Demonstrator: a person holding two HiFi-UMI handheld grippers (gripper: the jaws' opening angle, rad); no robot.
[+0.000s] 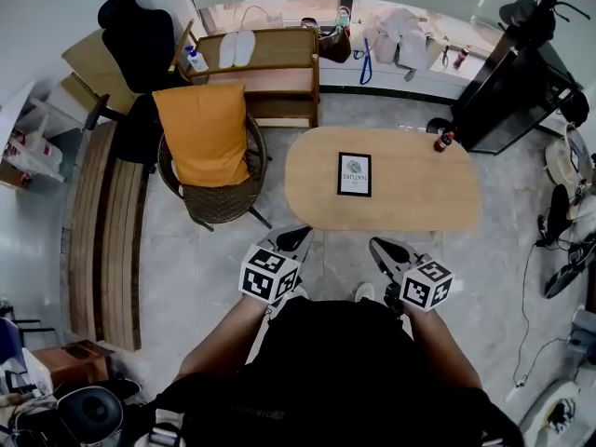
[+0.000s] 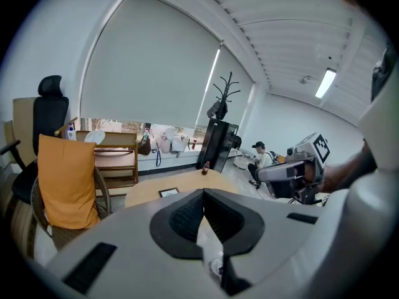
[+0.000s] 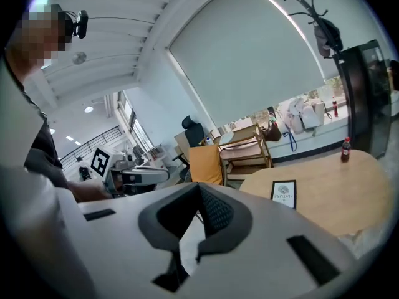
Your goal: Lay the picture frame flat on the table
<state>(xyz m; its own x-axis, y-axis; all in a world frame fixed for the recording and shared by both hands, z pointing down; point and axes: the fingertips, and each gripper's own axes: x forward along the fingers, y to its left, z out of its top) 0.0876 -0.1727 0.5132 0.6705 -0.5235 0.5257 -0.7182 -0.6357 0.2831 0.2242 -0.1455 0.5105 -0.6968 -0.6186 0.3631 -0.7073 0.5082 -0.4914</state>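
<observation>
On the table (image 1: pixel 419 194), picture frame (image 1: pixel 354 174) flat, bottle (image 1: pixel 444 142)

Bright room for you: pale grey floor (image 1: pixel 186 277), one wide blind (image 2: pixel 149 73).
Ahead of your jaws and to their left stands a wicker chair (image 1: pixel 219 203) with an orange cushion (image 1: pixel 202 133); beyond it a wooden shelf (image 1: pixel 265 68); far right, a black cabinet (image 1: pixel 507 91).

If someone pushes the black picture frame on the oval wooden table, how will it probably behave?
The black picture frame lies flat, so it would probably slide rather than tip. Its straight edges suggest it is stiff. The smooth oval wooden table may let it slip easily.
</observation>
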